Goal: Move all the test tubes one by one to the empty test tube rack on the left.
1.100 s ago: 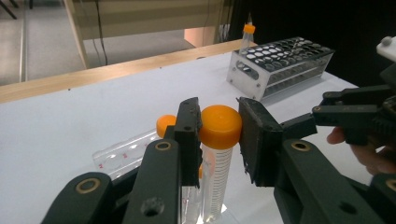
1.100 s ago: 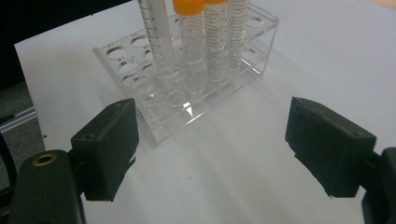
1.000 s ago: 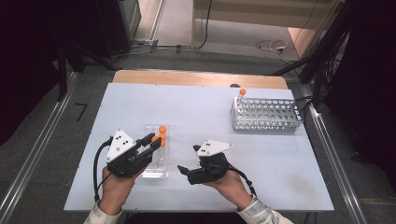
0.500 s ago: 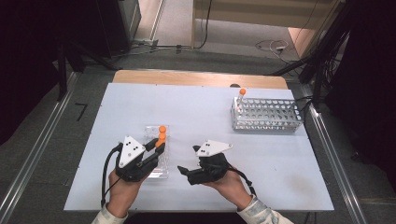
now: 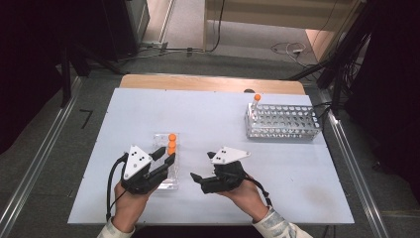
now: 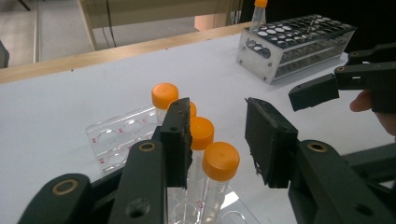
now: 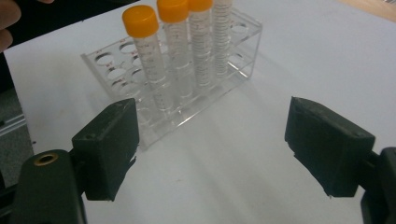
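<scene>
Left gripper view: the left gripper (image 6: 217,142) is seen parted after just opening, nothing clamped; the nearest orange-capped tube (image 6: 218,175) stands upright in the clear rack (image 6: 112,142), just ahead and slightly left. The right gripper (image 7: 212,149) is held wide, farther off

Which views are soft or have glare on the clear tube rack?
High view: even overhead light, dark surround, clear rack nearly washes out against the white table. Left gripper view: own jaws up close are soft, orange-capped tubes reasonably sharp, metal rack slightly soft. Right gripper view: jaws blurred, tubes crisp, faint sheen on the rack's acrylic edges, soft shadows.
</scene>
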A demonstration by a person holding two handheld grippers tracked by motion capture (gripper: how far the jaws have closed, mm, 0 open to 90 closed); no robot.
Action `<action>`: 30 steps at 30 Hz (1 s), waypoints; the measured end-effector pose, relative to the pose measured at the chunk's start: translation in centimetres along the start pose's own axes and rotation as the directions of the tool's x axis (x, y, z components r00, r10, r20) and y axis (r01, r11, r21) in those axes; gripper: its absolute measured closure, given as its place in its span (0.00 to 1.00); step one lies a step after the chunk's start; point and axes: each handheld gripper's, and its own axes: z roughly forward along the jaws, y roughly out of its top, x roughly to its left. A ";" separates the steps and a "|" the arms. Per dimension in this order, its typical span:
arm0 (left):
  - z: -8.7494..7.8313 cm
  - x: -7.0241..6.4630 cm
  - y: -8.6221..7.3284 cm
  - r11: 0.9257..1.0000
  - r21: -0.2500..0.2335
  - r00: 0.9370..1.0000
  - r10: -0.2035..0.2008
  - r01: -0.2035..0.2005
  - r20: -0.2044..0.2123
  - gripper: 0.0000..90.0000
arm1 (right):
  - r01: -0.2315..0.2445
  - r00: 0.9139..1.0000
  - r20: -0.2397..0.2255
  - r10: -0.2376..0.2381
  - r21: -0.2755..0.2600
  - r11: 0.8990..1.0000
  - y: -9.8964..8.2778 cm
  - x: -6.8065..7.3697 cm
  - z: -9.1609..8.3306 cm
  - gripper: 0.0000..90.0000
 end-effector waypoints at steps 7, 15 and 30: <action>-0.1 0.4 0.0 1.000 -0.024 1.000 -0.017 0.017 -0.008 0.52 | 0.000 0.995 0.097 0.003 -0.030 1.000 0.5 -1.8 -1.3 0.21; 0.0 0.8 0.0 0.999 -0.039 0.999 -0.032 0.031 -0.029 0.43 | -0.082 0.962 0.254 0.104 -0.098 0.992 0.9 -6.3 -3.4 0.23; -0.2 0.9 0.1 0.999 -0.046 0.999 -0.031 0.029 -0.034 0.43 | -0.153 0.894 0.410 0.182 -0.102 0.983 1.1 -13.5 -4.1 0.38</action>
